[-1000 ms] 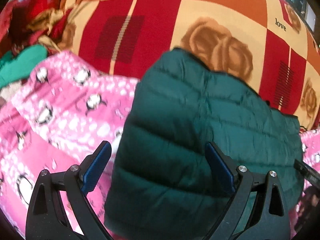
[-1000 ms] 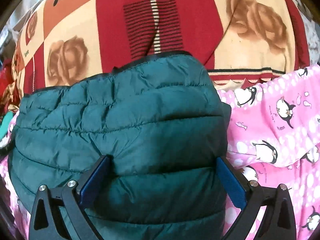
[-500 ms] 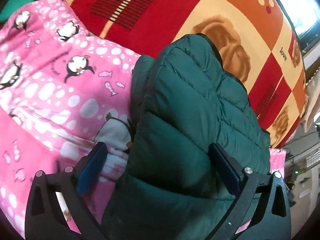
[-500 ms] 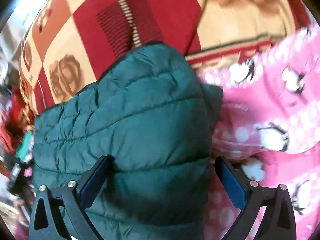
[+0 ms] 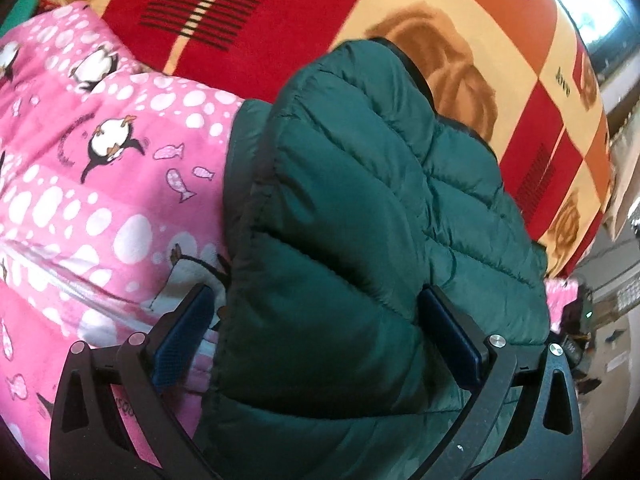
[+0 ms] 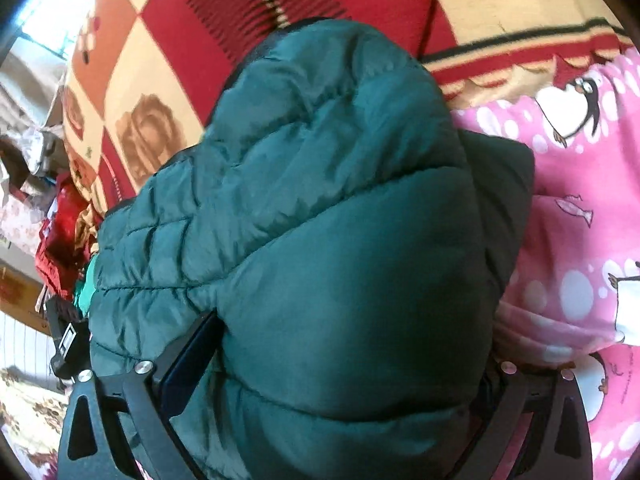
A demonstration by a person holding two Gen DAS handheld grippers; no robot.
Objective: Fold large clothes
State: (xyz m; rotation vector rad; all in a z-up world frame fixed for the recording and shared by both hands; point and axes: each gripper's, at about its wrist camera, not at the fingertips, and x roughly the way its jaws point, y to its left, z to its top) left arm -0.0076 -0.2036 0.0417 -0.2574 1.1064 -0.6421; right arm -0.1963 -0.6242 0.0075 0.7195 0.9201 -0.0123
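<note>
On the bed: one red-and-cream patchwork blanket [image 5: 256,20], one pink penguin-print quilt [image 5: 100,184], one folded green puffer jacket [image 5: 360,208] lying across both. Left gripper [image 5: 320,332] wide open, straddling the jacket's edge. Right gripper [image 6: 344,364] has just been closing, jacket bulging between its fingers; grip unclear. Both views sit closer to the jacket than before.

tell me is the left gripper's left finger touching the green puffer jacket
Apart. The left wrist view shows pink penguin blanket in the gap between the left finger and the green puffer jacket.
</note>
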